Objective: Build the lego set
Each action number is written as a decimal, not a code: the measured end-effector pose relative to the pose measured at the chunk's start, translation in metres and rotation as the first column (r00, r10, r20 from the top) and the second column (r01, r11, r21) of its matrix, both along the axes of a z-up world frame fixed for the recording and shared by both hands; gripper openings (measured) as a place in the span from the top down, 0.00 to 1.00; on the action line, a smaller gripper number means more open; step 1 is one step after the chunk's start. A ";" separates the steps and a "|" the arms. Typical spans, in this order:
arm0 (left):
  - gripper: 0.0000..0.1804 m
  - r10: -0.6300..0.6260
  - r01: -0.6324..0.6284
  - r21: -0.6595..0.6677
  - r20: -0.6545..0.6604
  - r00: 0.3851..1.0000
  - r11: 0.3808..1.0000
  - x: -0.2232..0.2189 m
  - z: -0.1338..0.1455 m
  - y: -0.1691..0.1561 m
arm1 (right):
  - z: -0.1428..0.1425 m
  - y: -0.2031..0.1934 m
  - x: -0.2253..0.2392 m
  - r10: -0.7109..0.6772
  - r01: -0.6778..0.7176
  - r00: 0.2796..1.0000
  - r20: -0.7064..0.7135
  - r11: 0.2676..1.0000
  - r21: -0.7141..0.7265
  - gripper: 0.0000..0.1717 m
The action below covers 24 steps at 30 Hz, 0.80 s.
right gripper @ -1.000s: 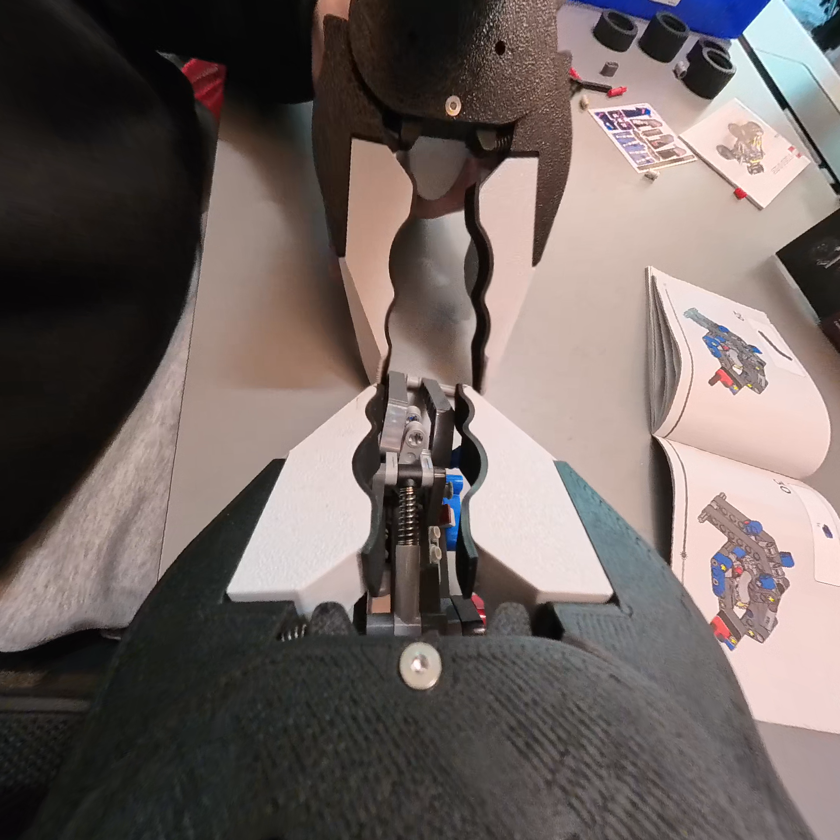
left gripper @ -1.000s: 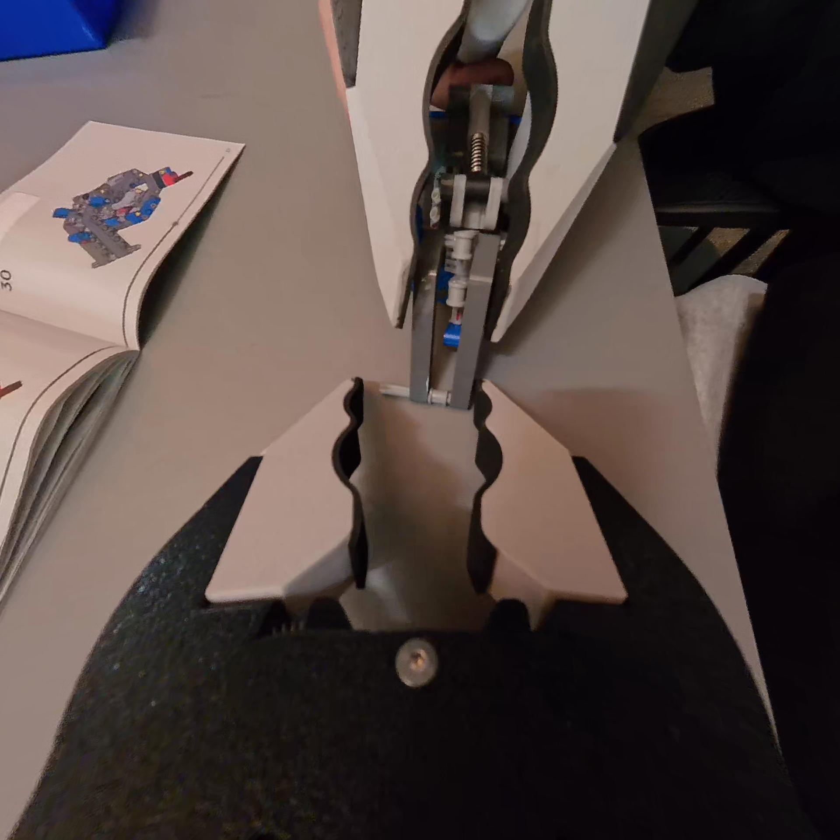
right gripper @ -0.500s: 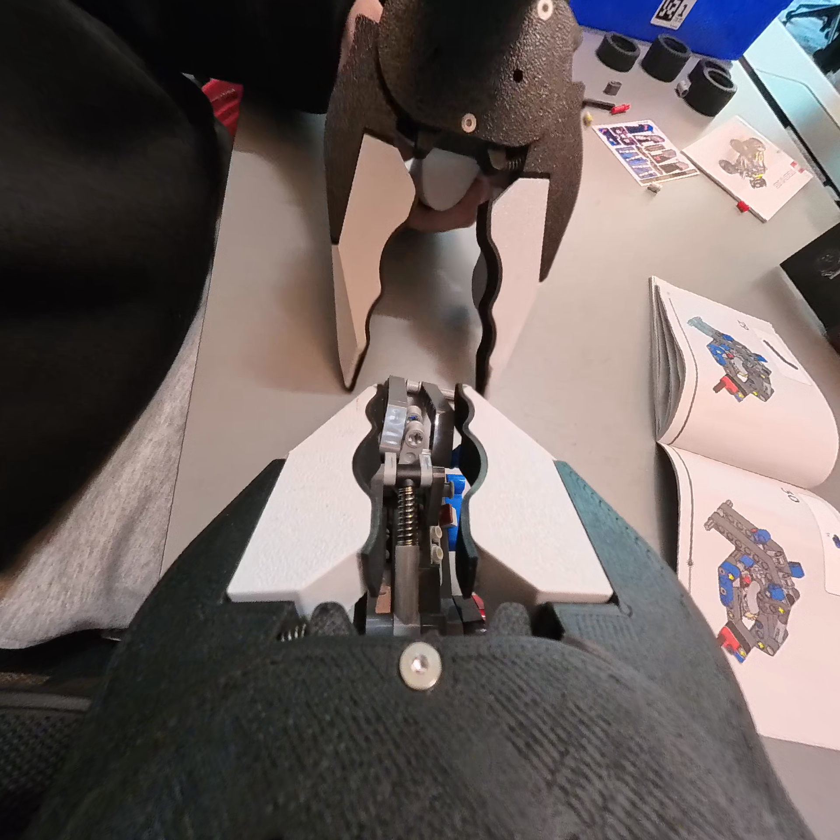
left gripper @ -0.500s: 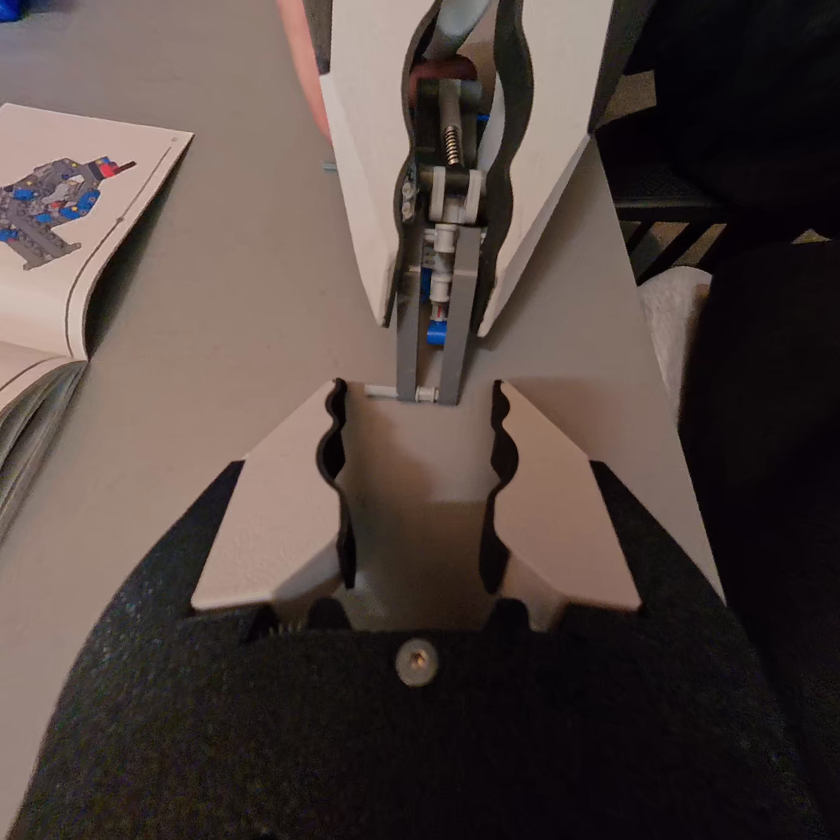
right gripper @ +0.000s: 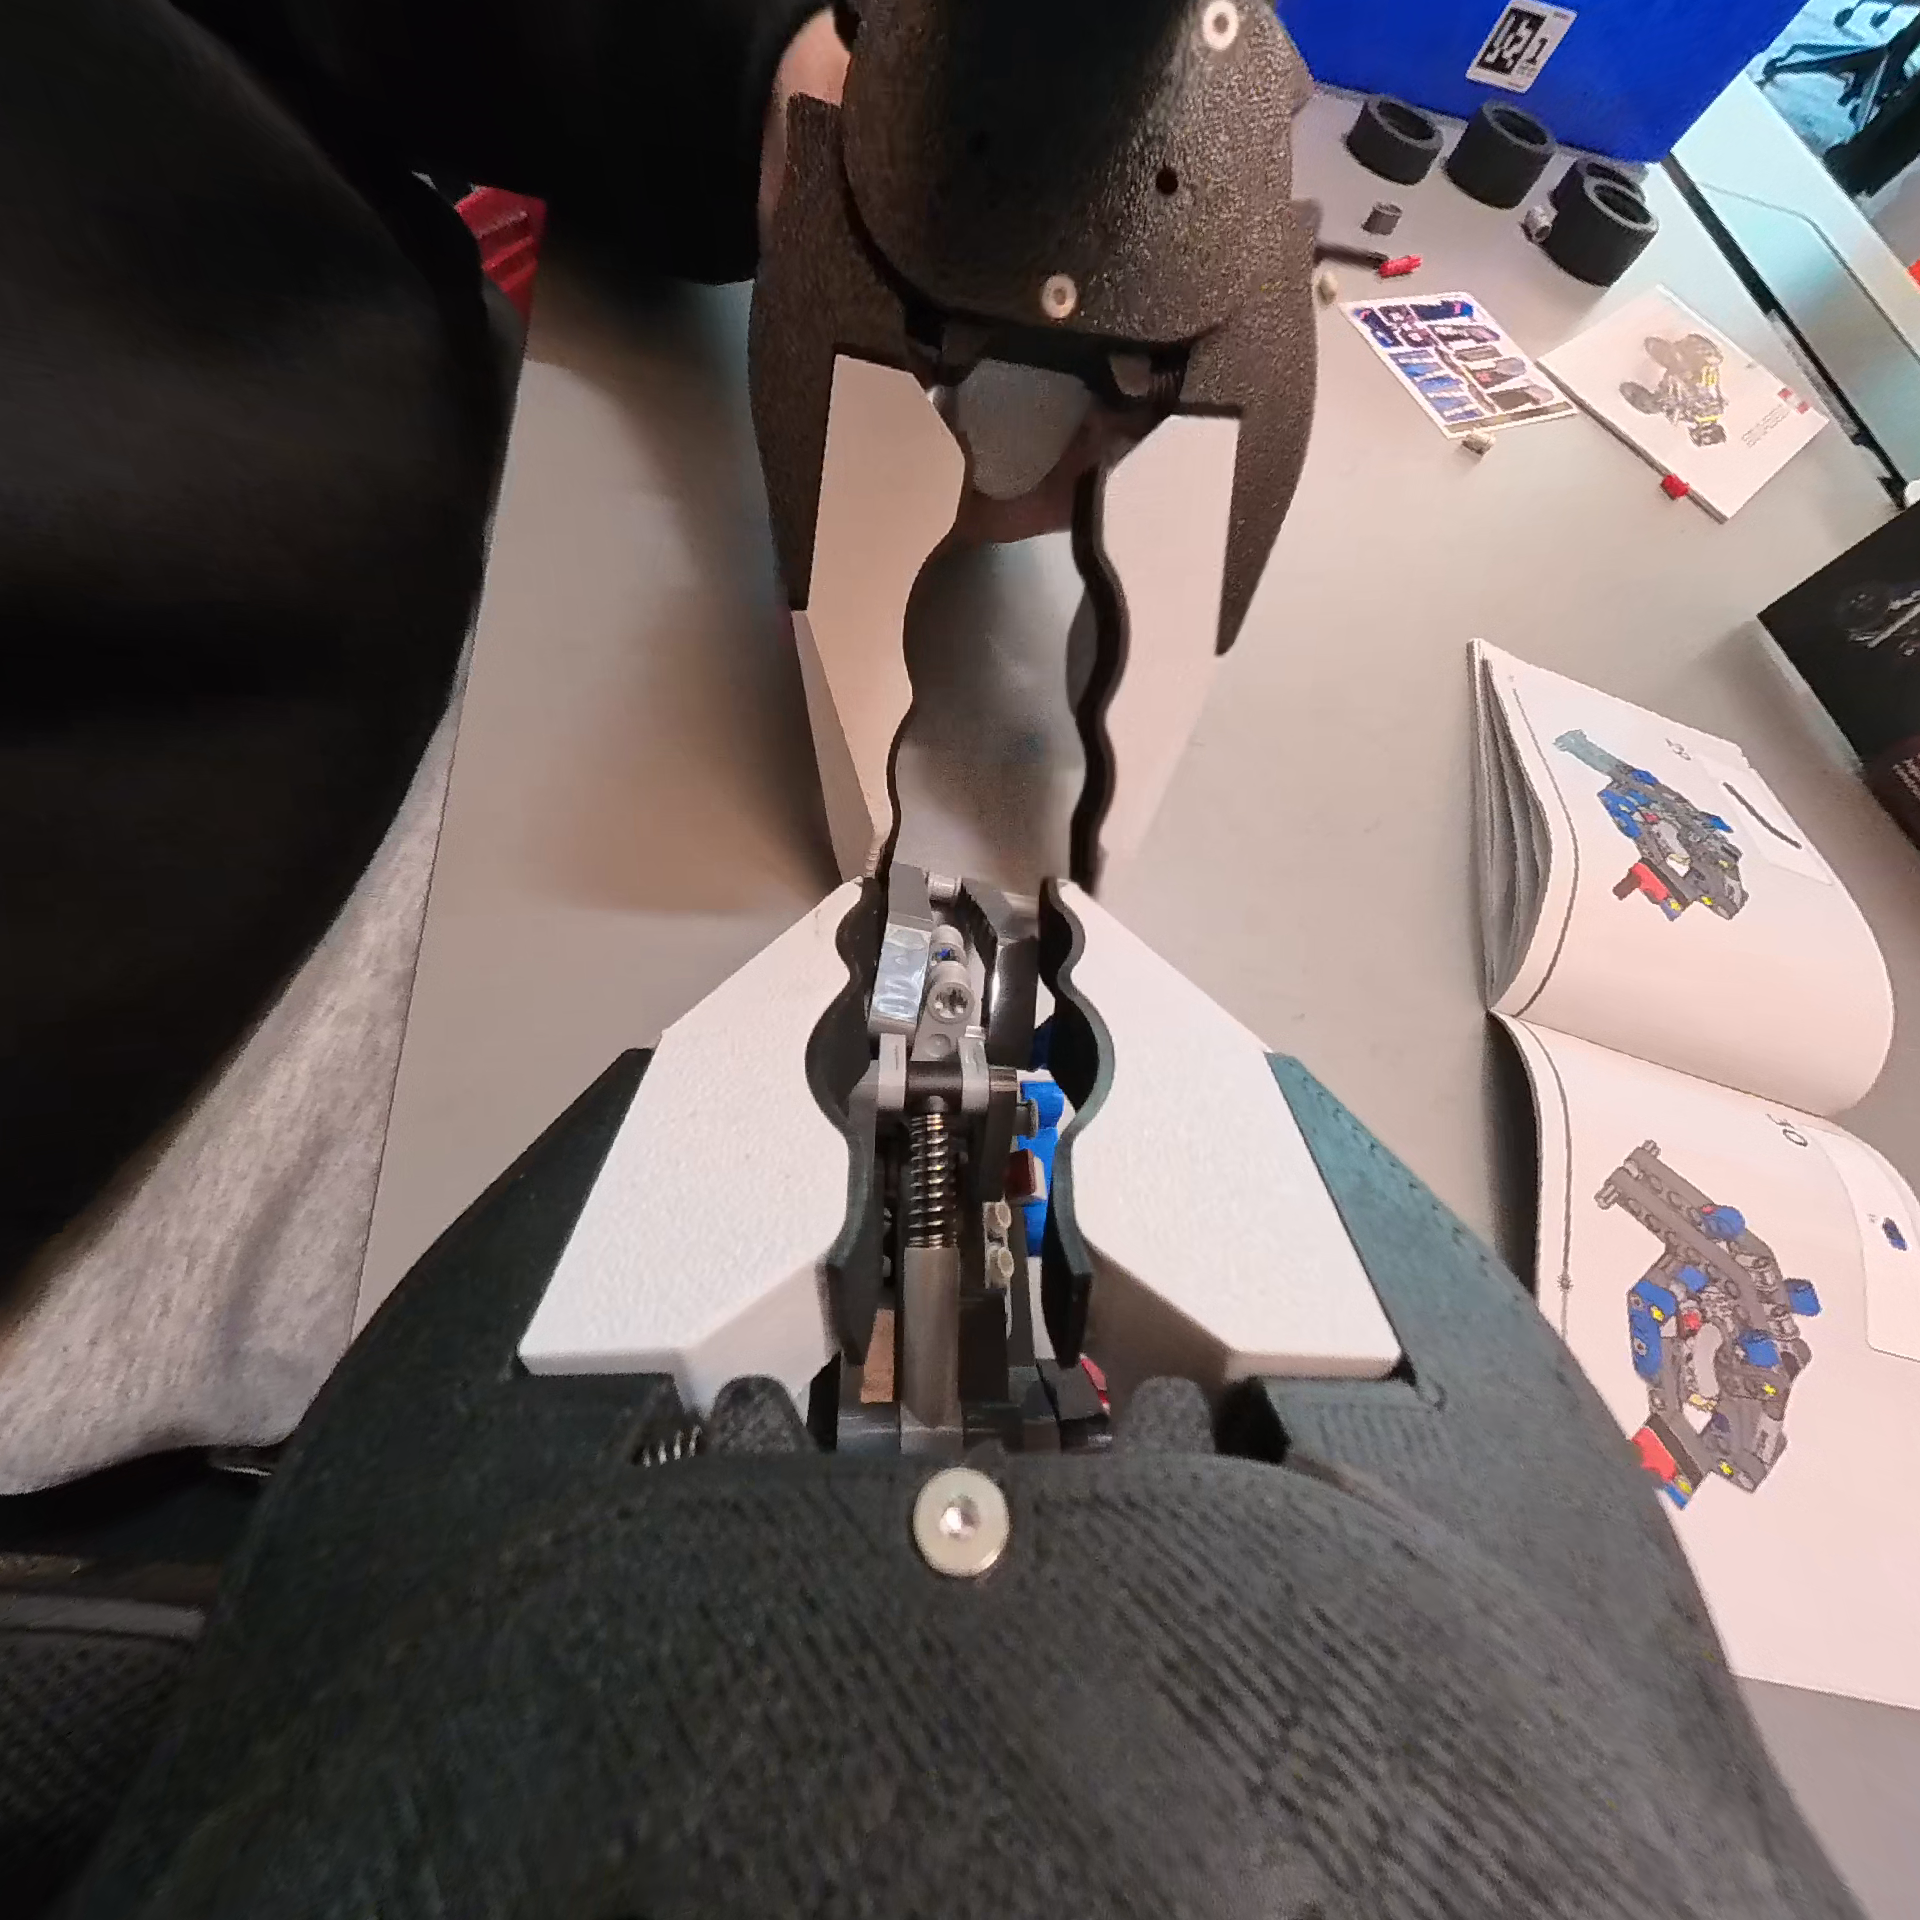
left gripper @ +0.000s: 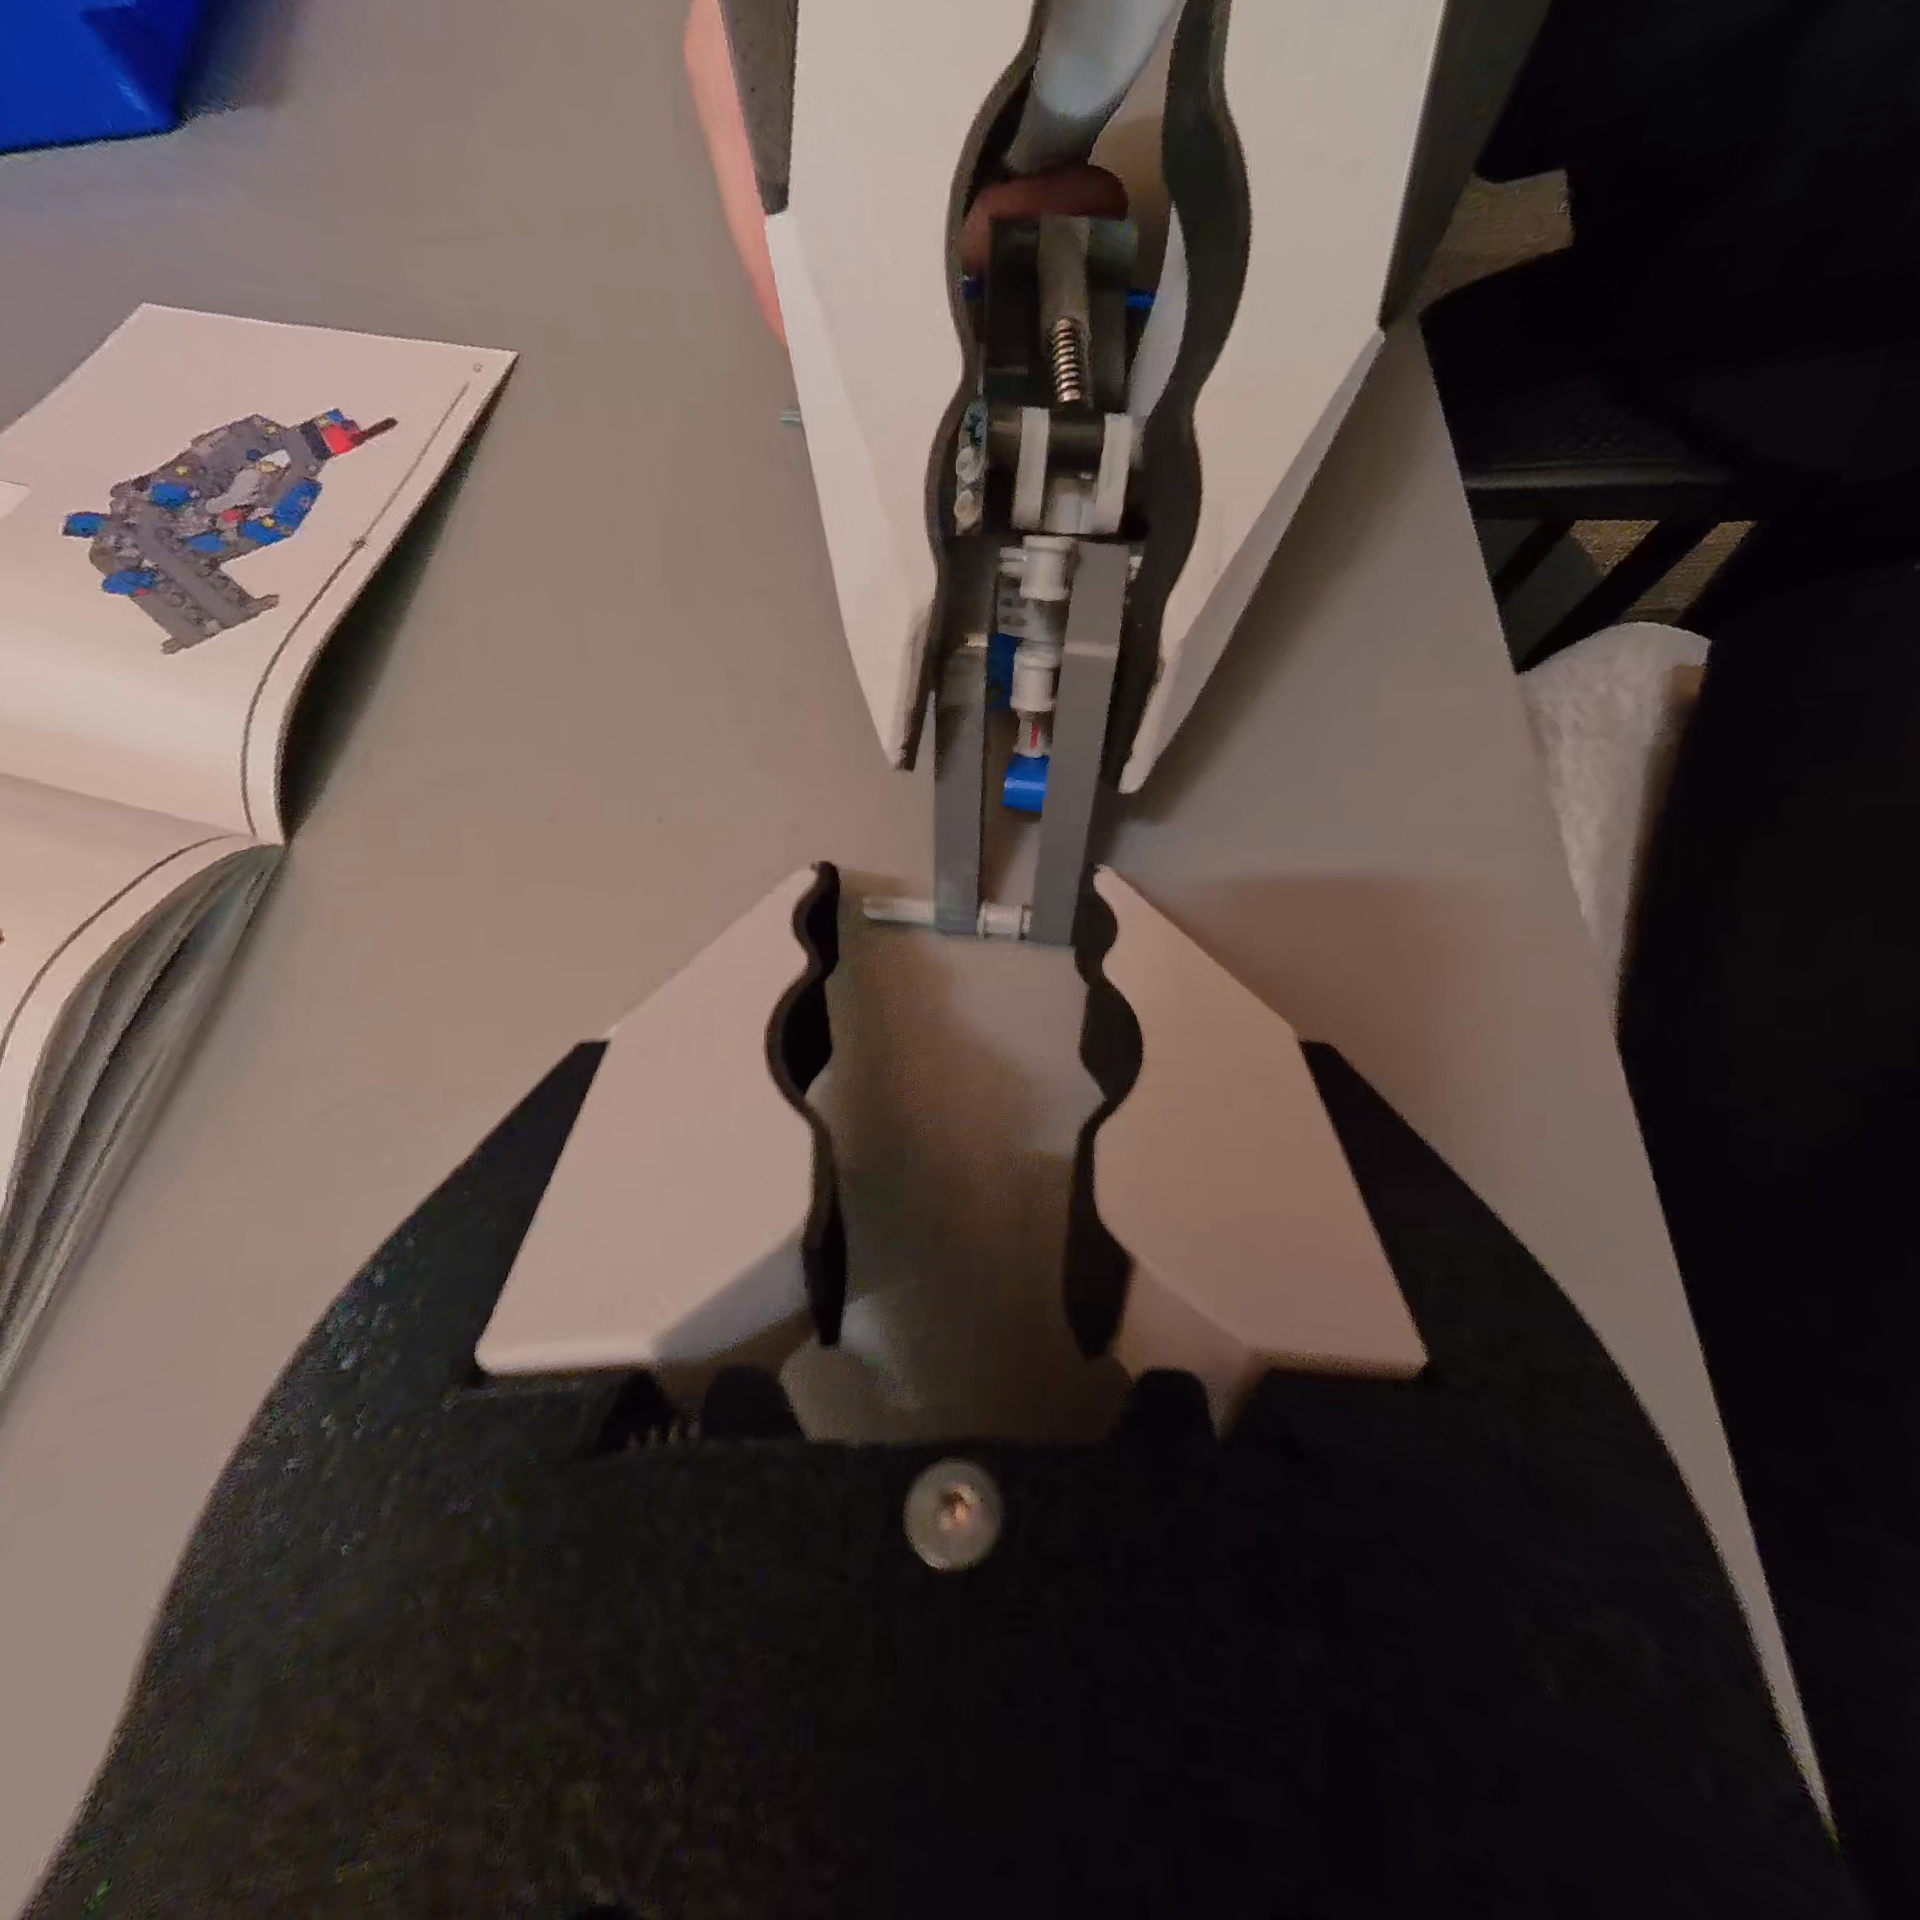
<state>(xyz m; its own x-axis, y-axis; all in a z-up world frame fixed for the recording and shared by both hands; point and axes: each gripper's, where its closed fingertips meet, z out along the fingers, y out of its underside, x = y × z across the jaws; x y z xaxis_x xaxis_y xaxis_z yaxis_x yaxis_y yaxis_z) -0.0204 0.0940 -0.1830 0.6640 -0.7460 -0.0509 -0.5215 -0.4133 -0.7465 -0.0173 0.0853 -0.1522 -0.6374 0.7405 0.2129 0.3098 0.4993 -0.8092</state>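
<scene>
Left wrist view: one open booklet (left gripper: 239, 582), one blue bin (left gripper: 73, 73), grey table (left gripper: 582, 727). Left gripper (left gripper: 956, 894) parted, holding nothing, tips beside the brick assembly (left gripper: 1039, 644).

Right wrist view: four black tyres (right gripper: 1496, 151), one sticker sheet (right gripper: 1455, 358), two booklets. Right gripper (right gripper: 961, 894) clamps the assembly.

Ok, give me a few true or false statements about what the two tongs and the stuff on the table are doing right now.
1. The right tongs grip a grey brick assembly with a spring. True.
2. The left tongs are clamped shut on it. False: they stand open at its end.
3. An open instruction booklet lies on the table. True.
4. The black tyres are stacked on the booklet. False: they sit apart by the blue bin.
</scene>
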 end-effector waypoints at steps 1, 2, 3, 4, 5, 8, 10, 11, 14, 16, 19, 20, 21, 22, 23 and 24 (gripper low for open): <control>0.77 0.001 -0.001 -0.002 0.000 1.000 1.000 -0.001 0.000 -0.002 | 0.000 0.000 0.001 0.003 -0.003 1.000 0.002 1.000 -0.001 0.84; 0.75 0.013 -0.013 0.000 -0.001 1.000 1.000 -0.002 0.000 -0.002 | 0.000 0.000 0.001 0.005 -0.005 1.000 0.002 1.000 0.002 0.84; 0.74 0.021 -0.021 0.002 -0.002 1.000 1.000 -0.004 0.000 -0.003 | 0.000 -0.001 0.001 0.006 -0.006 1.000 0.000 1.000 0.004 0.84; 0.74 0.018 -0.018 -0.006 0.003 1.000 1.000 -0.004 0.000 -0.005 | 0.000 0.000 0.001 0.006 -0.006 1.000 0.000 1.000 0.004 0.84; 0.75 0.016 -0.016 -0.019 0.011 1.000 1.000 -0.003 -0.001 -0.007 | 0.000 -0.001 0.001 0.006 -0.006 1.000 0.001 1.000 0.000 0.84; 0.70 -0.008 0.011 -0.063 0.044 0.999 0.998 0.000 -0.001 -0.011 | 0.001 -0.001 0.001 0.009 -0.009 1.000 -0.003 1.000 -0.012 0.84; 0.70 -0.008 0.011 -0.071 0.053 0.999 0.997 0.001 -0.001 -0.009 | 0.001 -0.001 0.000 0.004 -0.004 1.000 -0.009 1.000 -0.022 0.84; 0.71 0.001 0.002 -0.070 0.052 0.999 0.998 0.002 -0.001 -0.007 | 0.002 -0.001 -0.001 0.000 -0.001 1.000 -0.014 1.000 -0.021 0.84; 0.77 0.039 -0.037 -0.058 0.037 0.999 0.998 0.001 -0.001 -0.002 | 0.003 -0.002 -0.002 0.003 -0.003 1.000 -0.025 1.000 -0.019 0.84; 0.77 0.060 -0.057 -0.063 0.048 0.997 0.996 0.000 -0.001 -0.001 | 0.003 -0.001 -0.003 -0.005 0.005 0.999 -0.033 1.000 -0.014 0.84; 0.74 0.089 -0.088 -0.054 0.034 0.995 0.995 -0.002 -0.002 0.001 | 0.004 0.000 -0.002 -0.007 0.007 0.999 -0.039 1.000 -0.003 0.84; 0.73 0.096 -0.094 -0.053 0.033 0.995 0.994 -0.003 -0.002 0.002 | 0.004 0.000 -0.002 -0.007 0.007 0.999 -0.045 1.000 0.004 0.84; 0.73 0.099 -0.097 -0.054 0.033 0.995 0.994 -0.003 -0.002 0.002 | 0.005 0.000 -0.001 -0.006 0.006 0.999 -0.049 1.000 0.006 0.84; 0.73 0.101 -0.099 -0.054 0.033 0.994 0.994 -0.003 -0.002 0.002 | 0.006 0.000 -0.001 -0.007 0.007 0.998 -0.055 1.000 0.007 0.84; 0.75 0.095 -0.093 -0.054 0.034 0.995 0.994 -0.002 -0.002 0.001 | 0.007 0.001 -0.002 -0.007 0.008 0.998 -0.066 1.000 0.011 0.84; 0.77 0.086 -0.084 -0.051 0.031 0.996 0.995 -0.002 -0.002 0.001 | 0.008 0.001 -0.002 -0.009 0.010 0.998 -0.069 1.000 0.015 0.84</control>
